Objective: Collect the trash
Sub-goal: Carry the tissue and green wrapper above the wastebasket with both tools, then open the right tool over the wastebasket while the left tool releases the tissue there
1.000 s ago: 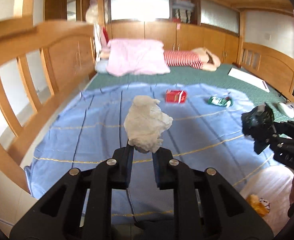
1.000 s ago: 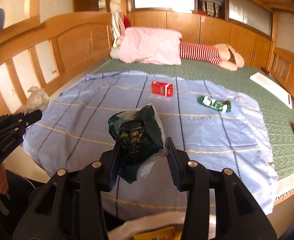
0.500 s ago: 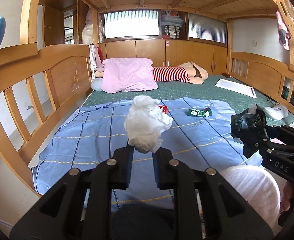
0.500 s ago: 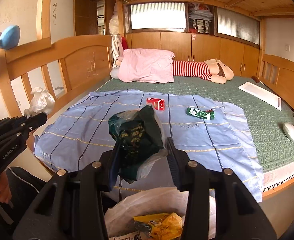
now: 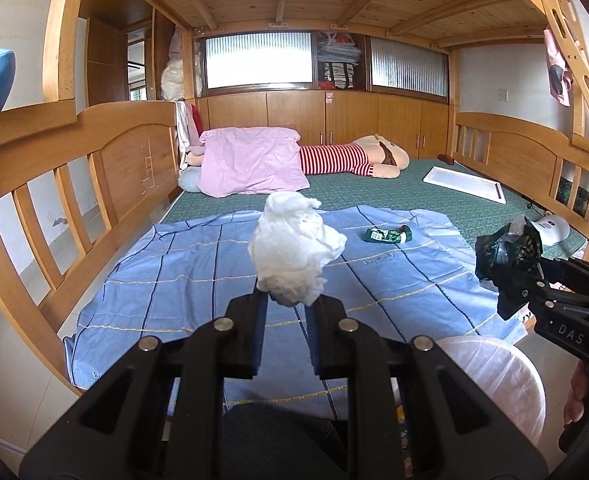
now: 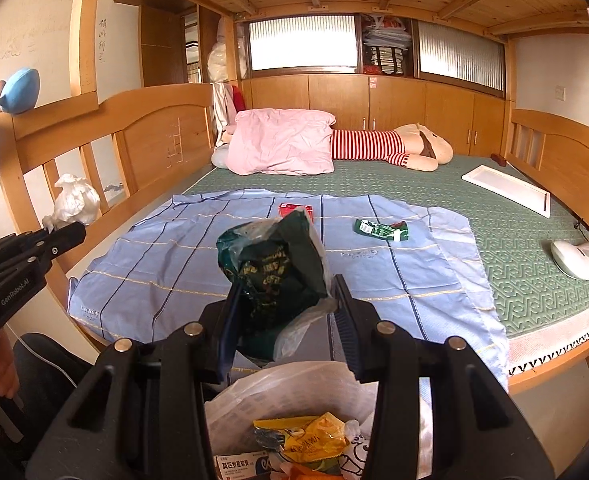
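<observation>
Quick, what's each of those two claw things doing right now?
Left gripper: closed on a crumpled white tissue.
Right gripper: closed on a dark green wrapper.

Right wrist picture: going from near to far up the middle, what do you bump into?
Trash bag → dark green wrapper in the right claw → red box → pink pillow → wooden cabinets.

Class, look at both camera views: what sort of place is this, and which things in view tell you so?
Most likely a bedroom. A wooden bunk-style bed frame holds a green mattress with a pink pillow and striped plush toy, and wooden cupboards line the far wall.
</observation>
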